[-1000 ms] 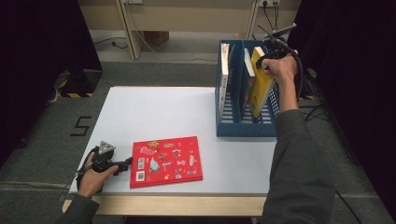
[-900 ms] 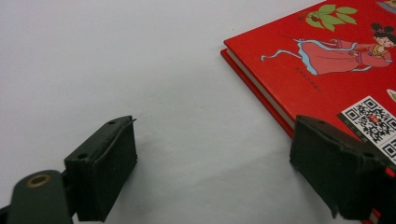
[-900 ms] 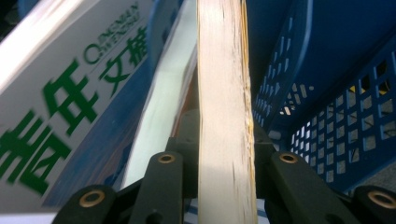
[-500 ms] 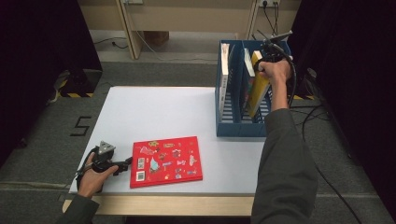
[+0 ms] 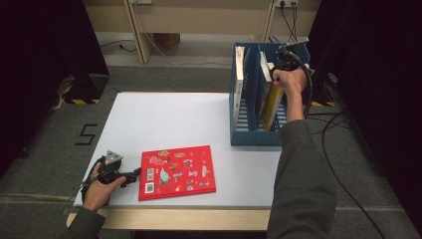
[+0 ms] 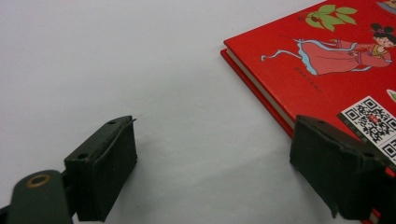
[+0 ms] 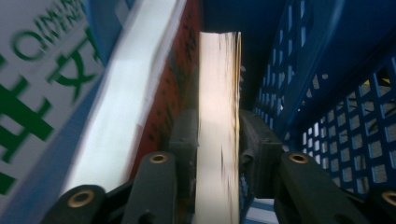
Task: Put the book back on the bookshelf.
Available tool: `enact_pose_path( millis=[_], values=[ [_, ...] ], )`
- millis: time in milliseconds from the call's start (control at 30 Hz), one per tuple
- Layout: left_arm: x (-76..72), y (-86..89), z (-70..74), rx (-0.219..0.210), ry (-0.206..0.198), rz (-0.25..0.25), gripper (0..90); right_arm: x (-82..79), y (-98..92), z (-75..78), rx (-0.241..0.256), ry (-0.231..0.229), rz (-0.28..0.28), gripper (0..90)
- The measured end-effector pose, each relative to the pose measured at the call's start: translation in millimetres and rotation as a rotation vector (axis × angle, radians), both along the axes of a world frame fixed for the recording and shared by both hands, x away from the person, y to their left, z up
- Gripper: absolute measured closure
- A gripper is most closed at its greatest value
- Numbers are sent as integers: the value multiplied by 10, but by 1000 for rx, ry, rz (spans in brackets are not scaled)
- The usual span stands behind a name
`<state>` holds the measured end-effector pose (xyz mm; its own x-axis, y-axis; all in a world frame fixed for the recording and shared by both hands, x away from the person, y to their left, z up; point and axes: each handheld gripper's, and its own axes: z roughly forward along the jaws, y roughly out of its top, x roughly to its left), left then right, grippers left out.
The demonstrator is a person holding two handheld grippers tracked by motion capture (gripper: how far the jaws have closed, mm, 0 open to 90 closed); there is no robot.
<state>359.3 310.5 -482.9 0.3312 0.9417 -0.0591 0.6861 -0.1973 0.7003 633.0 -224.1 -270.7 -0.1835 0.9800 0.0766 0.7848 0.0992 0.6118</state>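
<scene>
The right gripper (image 5: 280, 69) clamps the yellow book (image 5: 272, 107) by its page edge, standing it inside the blue file rack (image 5: 254, 134). The left gripper (image 5: 130, 176) rests wide open on the white table (image 5: 174, 119), just beside the red picture book (image 5: 176, 171).

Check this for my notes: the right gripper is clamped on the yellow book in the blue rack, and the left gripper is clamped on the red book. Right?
Not quite. In the left gripper view, the left gripper is open beside the red book, clamping nothing. The right gripper does clamp the yellow book in the blue rack.
</scene>
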Motion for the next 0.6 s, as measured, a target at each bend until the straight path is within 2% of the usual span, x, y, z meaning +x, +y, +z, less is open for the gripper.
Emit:
enact_pose_path(
  millis=[100,233,367,467,600],
  values=[
    [0,1,0,0,1,0,137,-49,-13,81,9,-22,14,668],
    [0,0,0,1,1,0,137,-151,-84,151,15,-27,44,632],
    [1,-2,-3,0,-2,1,136,-291,-134,170,48,-44,97,603],
    [1,-2,-3,1,-2,1,136,-400,-172,169,20,-54,122,587],
    [0,-2,-4,1,-3,1,136,-541,-244,146,17,-54,146,559]
  ],
)
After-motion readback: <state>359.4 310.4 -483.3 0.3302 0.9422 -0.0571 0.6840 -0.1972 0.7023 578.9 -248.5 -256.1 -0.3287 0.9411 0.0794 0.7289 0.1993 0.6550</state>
